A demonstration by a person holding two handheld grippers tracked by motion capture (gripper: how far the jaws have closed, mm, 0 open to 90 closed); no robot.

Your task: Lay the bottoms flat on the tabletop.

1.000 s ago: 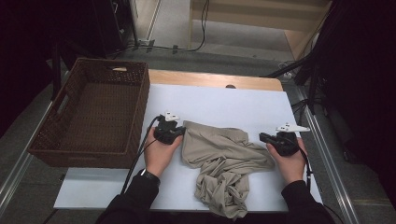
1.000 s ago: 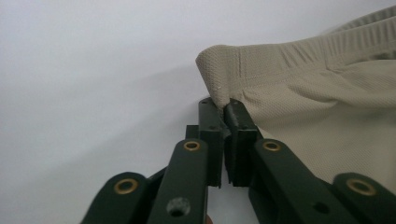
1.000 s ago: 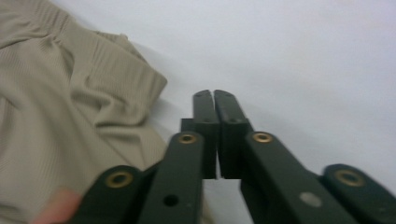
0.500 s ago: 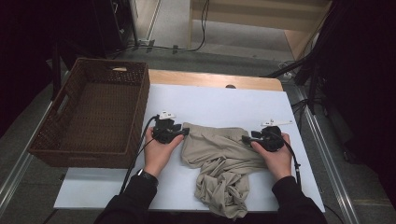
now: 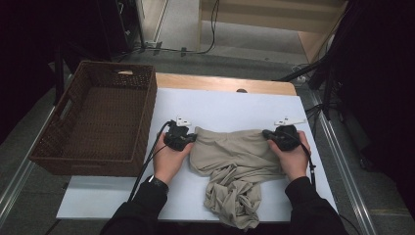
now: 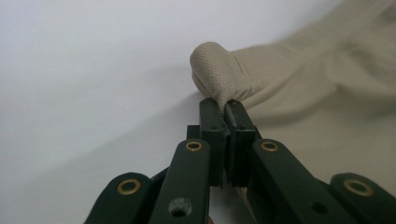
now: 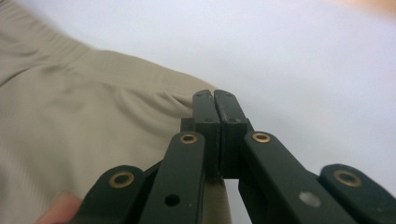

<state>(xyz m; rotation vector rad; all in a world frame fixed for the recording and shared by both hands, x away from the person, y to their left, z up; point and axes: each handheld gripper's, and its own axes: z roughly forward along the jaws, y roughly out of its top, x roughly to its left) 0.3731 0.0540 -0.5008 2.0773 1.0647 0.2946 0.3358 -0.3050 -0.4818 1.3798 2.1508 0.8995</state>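
We wear black sleeves and a dark wristwatch; our black tools have brass rivets, grey top plates and black cables.

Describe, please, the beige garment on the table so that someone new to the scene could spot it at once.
On the white table, to the right of the brown wicker basket, lies the beige garment. Its top edge is stretched between the left gripper and the right gripper, and its lower part lies bunched. It is the only cloth there.
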